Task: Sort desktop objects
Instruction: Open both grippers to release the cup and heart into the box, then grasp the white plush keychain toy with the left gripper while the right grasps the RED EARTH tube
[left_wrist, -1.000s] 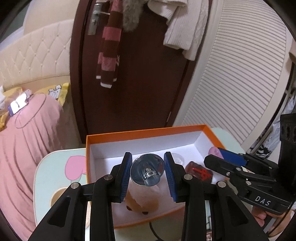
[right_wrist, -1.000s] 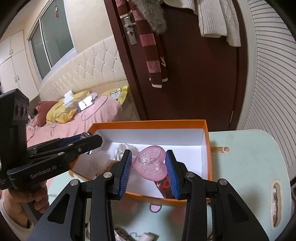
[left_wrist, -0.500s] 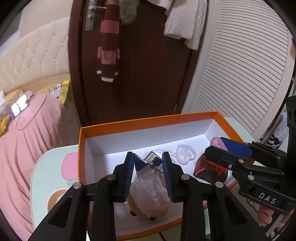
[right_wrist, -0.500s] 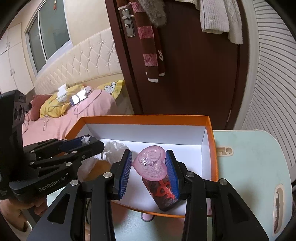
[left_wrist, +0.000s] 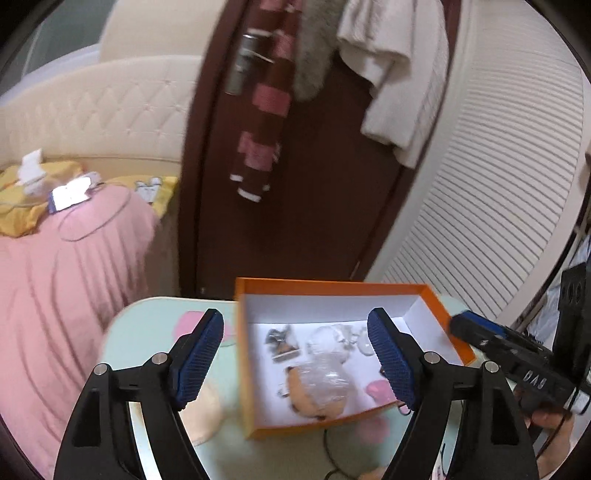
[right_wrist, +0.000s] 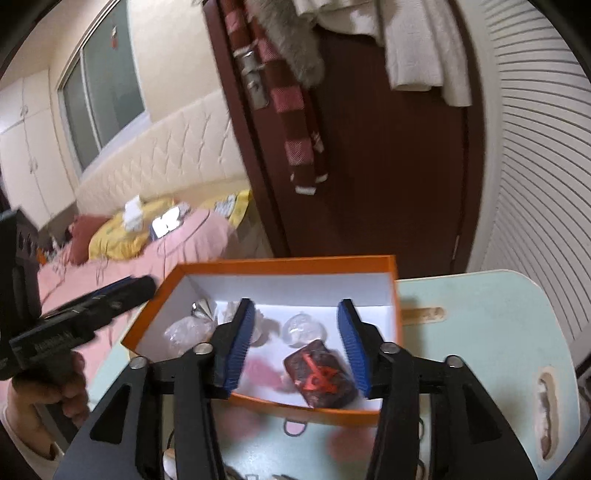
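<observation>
Mostly, the sorting looks done — as far as these two views reach. The orange box (left_wrist: 247, 369) sits on the pale green table (right_wrist: 480, 332) and already holds a small heap of things. In the right wrist view there is a dark pouch with a red mark (right_wrist: 319, 376) near the front wall, a clear trinket (right_wrist: 303, 328) behind it, a crinkled plastic bag (right_wrist: 184, 332) at the left, and a shiny metal piece (right_wrist: 203, 308) in the far left corner. A pink blur (right_wrist: 260, 371) lies on the box floor beside the pouch; it is too smeared to name with any confidence. The left wrist view adds a tan plush wrapped in plastic (left_wrist: 317, 387) toward the front of the box.

Both tongs are empty. The left gripper (left_wrist: 295, 354) has its jaws spread wide, with nothing between the blue pads; it hangs above the table with the box's left half showing between them. The right gripper (right_wrist: 297, 347) is likewise parted well beyond any object below it, poised over the front of the box and gripping nothing.

What is left is harder to judge. A cream-coloured shape (left_wrist: 201, 413) lies on the table just left of the box, but it may be part of the table's print. A dark cable (left_wrist: 332, 446) trails in front of the box — whether it counts as something to sort I cannot tell.
</observation>
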